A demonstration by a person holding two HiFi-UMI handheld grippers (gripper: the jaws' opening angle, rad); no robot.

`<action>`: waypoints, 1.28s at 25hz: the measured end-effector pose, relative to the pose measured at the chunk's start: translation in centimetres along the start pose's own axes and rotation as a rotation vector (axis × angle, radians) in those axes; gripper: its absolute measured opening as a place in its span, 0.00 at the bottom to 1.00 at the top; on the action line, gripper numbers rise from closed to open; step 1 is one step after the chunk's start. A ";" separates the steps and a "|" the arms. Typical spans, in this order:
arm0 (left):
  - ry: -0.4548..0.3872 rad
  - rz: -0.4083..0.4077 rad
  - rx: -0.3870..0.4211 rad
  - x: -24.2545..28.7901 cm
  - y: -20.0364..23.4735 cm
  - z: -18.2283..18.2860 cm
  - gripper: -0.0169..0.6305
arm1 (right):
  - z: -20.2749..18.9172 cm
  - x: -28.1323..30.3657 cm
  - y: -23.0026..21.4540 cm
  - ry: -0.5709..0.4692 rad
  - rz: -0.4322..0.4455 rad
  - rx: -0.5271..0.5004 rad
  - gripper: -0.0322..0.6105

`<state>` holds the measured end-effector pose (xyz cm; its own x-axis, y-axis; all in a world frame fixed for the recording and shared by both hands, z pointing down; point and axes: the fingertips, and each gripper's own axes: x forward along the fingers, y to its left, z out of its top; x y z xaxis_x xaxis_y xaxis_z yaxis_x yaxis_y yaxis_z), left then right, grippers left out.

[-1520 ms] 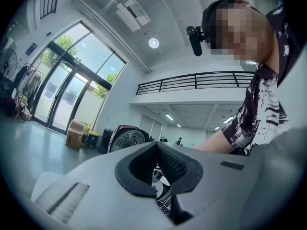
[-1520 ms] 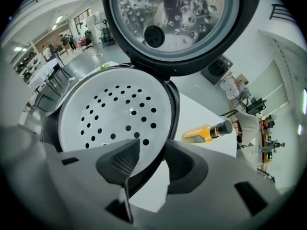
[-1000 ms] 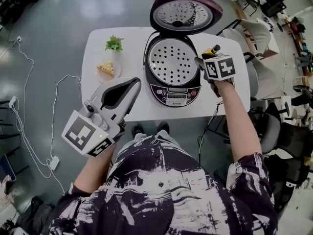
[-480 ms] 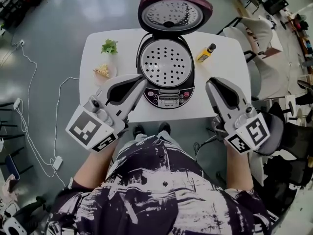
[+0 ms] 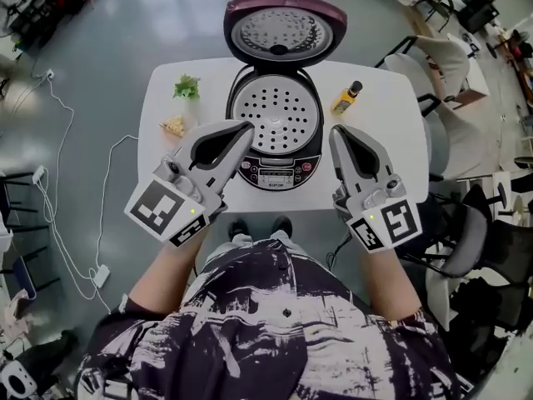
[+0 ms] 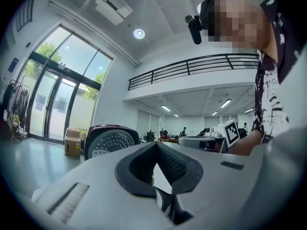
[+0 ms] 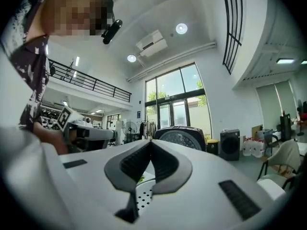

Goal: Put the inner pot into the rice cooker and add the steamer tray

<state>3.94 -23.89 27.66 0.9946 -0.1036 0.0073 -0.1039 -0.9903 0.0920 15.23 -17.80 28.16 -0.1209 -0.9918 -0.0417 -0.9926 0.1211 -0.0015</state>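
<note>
The rice cooker (image 5: 276,170) stands in the middle of the white table (image 5: 400,152) with its maroon lid (image 5: 284,32) raised. A perforated metal steamer tray (image 5: 273,111) lies in its mouth, hiding what is under it. My left gripper (image 5: 246,127) is shut and empty, its tip over the cooker's front left rim. My right gripper (image 5: 336,131) has just been closing; it is shut with nothing between its jaws, by the front right rim. In the left gripper view the shut left gripper (image 6: 156,143) points past the lid (image 6: 109,141). Below the shut right gripper (image 7: 151,142) shows the tray (image 7: 143,201).
A small bottle with a dark cap (image 5: 346,97) stands right of the cooker. Left of it are a sprig of greens (image 5: 186,87) and a plate of food (image 5: 173,125). Chairs (image 5: 433,65) crowd the table's right side. Cables (image 5: 50,223) trail over the floor at left.
The right gripper has lifted away from the cooker's right rim, swung from pointing down to level, and come in beside the cooker's front. The left gripper has edged toward the cooker.
</note>
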 end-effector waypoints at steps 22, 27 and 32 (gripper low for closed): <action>-0.007 0.060 0.005 1.7 -1.1 -0.5 0.03 | -2.0 1.0 -1.0 0.038 0.057 0.032 0.05; -0.007 0.059 0.003 1.8 -1.3 -0.6 0.03 | -2.2 0.8 -0.9 0.043 0.055 0.030 0.05; -0.005 0.062 0.000 1.9 -1.1 -0.7 0.03 | -2.4 0.9 -1.1 0.047 0.055 0.032 0.05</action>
<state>5.96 -22.91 28.27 0.9862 -0.1651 0.0076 -0.1651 -0.9820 0.0912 16.23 -18.93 30.51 -0.1758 -0.9844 0.0047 -0.9839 0.1755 -0.0326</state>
